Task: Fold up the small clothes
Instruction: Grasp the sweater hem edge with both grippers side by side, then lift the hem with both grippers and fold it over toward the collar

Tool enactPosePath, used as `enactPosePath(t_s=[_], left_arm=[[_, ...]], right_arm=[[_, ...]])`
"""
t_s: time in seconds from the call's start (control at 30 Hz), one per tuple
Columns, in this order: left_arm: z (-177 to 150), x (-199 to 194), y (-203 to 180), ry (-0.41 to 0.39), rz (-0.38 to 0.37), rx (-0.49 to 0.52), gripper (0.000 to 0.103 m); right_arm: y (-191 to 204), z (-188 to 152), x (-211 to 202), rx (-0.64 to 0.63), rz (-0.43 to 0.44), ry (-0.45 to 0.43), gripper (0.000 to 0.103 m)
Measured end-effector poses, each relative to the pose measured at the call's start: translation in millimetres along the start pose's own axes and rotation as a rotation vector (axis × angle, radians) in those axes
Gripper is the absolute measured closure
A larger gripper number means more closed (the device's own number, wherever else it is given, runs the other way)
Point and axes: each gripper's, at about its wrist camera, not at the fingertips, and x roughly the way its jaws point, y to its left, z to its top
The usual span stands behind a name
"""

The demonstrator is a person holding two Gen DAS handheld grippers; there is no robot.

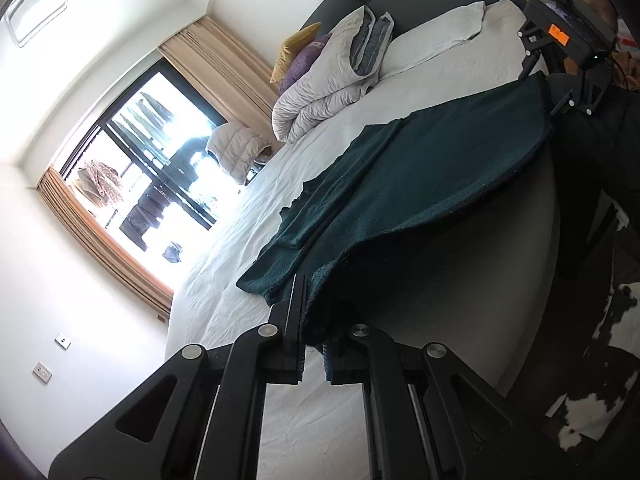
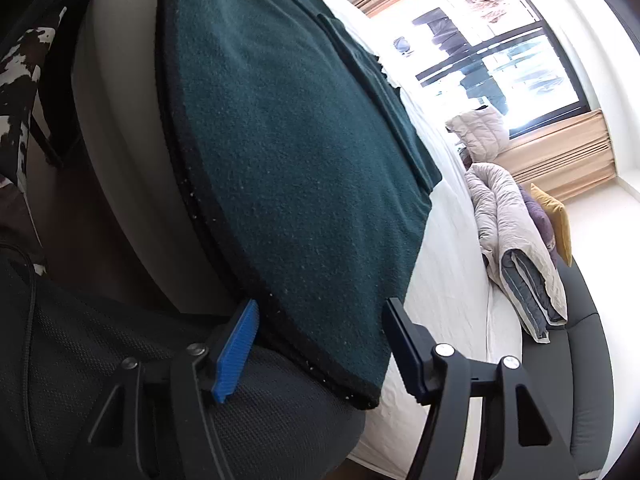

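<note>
Dark green fleece, a small garment [image 2: 288,152] spread on the white bed [image 1: 248,240], has its nearest hem draped over the bed's near edge, within easy reach for a fold. In the left wrist view the left hand-held gripper [image 1: 314,320] is clenched on one hem corner, raised off the sheet, probably to carry it over. In the right wrist view the right hand-held gripper [image 2: 320,344] straddles the other hem corner, jaws apart, not yet pressing. Farther off, a folded quilt [image 1: 320,80] lies by the headboard.
</note>
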Motion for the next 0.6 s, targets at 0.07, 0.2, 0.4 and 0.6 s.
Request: enactPosePath(t_s=[0.07, 0.2, 0.4, 0.6], left_arm=[[3, 4, 7, 0.001, -0.002, -0.024, 0.097], [7, 10, 15, -0.005, 0.004, -0.043, 0.097], [8, 14, 20, -0.007, 0.007, -0.051, 0.097], [7, 19, 17, -0.003, 0.009, -0.072, 0.097]], right_arm=[[7, 6, -11, -0.016, 0.039, -0.028, 0.043], [23, 10, -11, -0.037, 0.077, -0.023, 0.043], [12, 7, 7, -0.012, -0.004, 0.045, 0.057], [-13, -11, 19, 0.006, -0.047, 0.071, 0.071]])
